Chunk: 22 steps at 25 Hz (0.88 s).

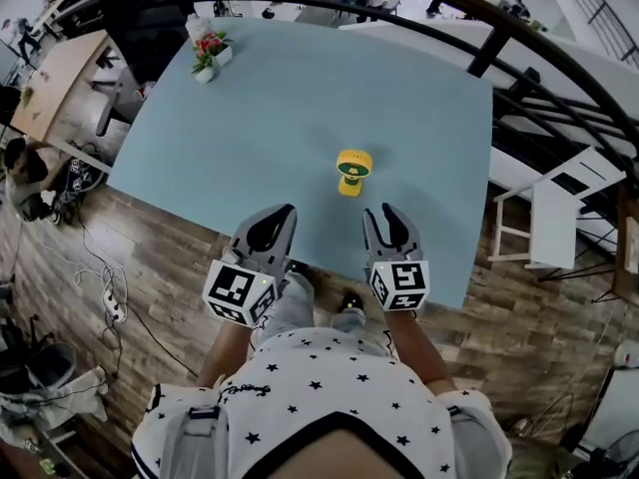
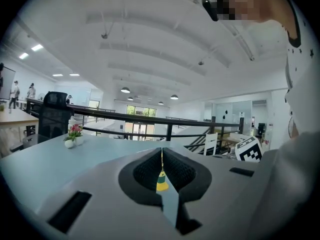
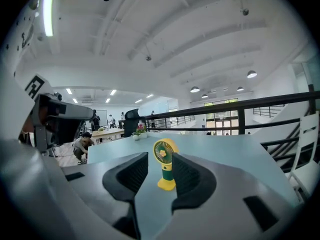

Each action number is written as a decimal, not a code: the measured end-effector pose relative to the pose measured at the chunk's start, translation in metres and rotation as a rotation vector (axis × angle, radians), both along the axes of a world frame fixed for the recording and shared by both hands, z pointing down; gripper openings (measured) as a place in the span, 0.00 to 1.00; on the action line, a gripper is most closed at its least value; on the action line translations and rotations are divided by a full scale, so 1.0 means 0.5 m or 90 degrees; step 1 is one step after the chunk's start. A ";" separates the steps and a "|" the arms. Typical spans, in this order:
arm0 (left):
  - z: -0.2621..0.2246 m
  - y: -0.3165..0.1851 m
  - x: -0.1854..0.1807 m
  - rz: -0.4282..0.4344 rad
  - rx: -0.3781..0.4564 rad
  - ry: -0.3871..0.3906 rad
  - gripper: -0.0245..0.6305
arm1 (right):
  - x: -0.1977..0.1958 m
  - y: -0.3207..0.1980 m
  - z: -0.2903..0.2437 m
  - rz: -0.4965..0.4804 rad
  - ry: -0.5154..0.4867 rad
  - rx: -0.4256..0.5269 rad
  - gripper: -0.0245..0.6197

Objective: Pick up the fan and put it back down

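Fan (image 1: 353, 171): small, yellow caged head on a green stem with a yellow foot, upright on the table (image 1: 300, 88), toward its near edge and right of centre. Likely light rigid plastic and tippy, so pinch the stem, not the cage. Left hand-held gripper (image 2: 161, 154) is closed on nothing; right hand-held gripper (image 3: 160, 159) is parted and empty, short of the fan.

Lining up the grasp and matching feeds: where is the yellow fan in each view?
Head view: the fan stands on the table, right of centre.
Left gripper view: a sliver of the fan, low centre, through the slit between the left gripper's fingers.
Right gripper view: the fan, centre, upright beyond the right gripper's parted fingers.
Shared landmark: the flower pot on the table's far corner.
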State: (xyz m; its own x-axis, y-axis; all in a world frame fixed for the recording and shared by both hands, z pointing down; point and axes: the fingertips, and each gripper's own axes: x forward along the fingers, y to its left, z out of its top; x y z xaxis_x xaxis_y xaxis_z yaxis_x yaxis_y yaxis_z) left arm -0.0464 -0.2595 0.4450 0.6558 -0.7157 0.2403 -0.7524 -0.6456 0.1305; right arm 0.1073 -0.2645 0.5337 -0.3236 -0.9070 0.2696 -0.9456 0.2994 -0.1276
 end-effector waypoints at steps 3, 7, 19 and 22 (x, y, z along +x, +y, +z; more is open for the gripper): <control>0.005 -0.035 -0.021 0.013 -0.008 0.002 0.08 | -0.017 -0.024 0.031 0.026 0.007 -0.025 0.24; 0.018 -0.068 -0.049 0.028 -0.022 -0.001 0.08 | -0.033 -0.052 0.065 0.062 0.014 -0.043 0.25; 0.053 -0.164 -0.122 0.083 -0.038 -0.013 0.08 | -0.050 -0.125 0.154 0.173 0.041 -0.068 0.29; 0.060 -0.185 -0.130 0.095 -0.032 -0.023 0.08 | -0.053 -0.138 0.173 0.194 0.047 -0.075 0.30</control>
State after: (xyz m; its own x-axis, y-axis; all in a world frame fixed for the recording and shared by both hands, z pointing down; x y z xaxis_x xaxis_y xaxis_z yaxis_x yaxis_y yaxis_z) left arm -0.1117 -0.3522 0.4750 0.7446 -0.5969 0.2988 -0.6531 -0.7441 0.1409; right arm 0.0807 -0.3337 0.6202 -0.0178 -0.9202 0.3909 -0.9973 -0.0113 -0.0720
